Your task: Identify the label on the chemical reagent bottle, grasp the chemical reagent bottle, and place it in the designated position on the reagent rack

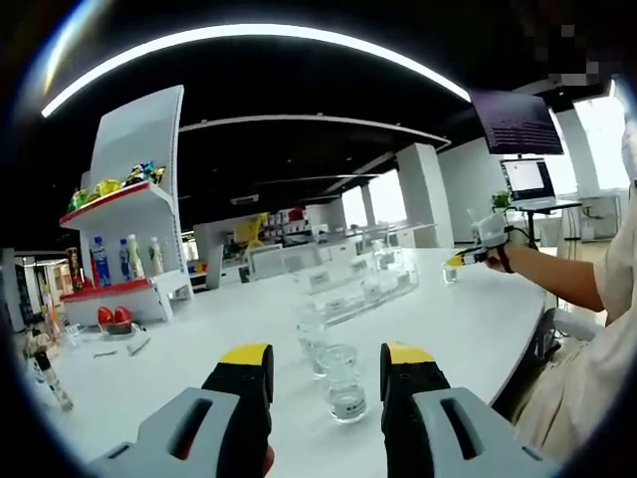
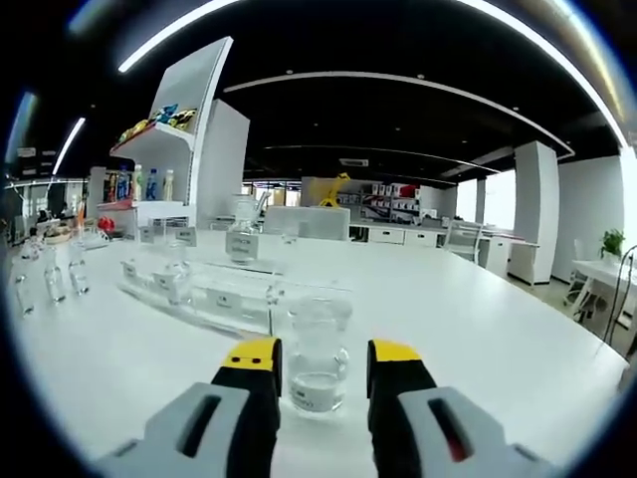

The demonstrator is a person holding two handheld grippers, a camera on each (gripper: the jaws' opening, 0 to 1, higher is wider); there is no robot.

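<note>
While unclasped, bottle (image 2: 318, 360) between tool (image 2: 320, 357) tips

Bright ceiling strips (image 1: 249, 35), window glare, edges fisheye-bent.

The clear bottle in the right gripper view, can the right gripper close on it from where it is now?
Probably yes. The clear bottle stands upright on the white table just ahead of the open right gripper, lined up with the gap between its fingers, nothing blocking.

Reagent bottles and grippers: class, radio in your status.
Left gripper open, clear bottle between its jaws. Right gripper open around another bottle. Clear rack ahead, path unobstructed.
</note>
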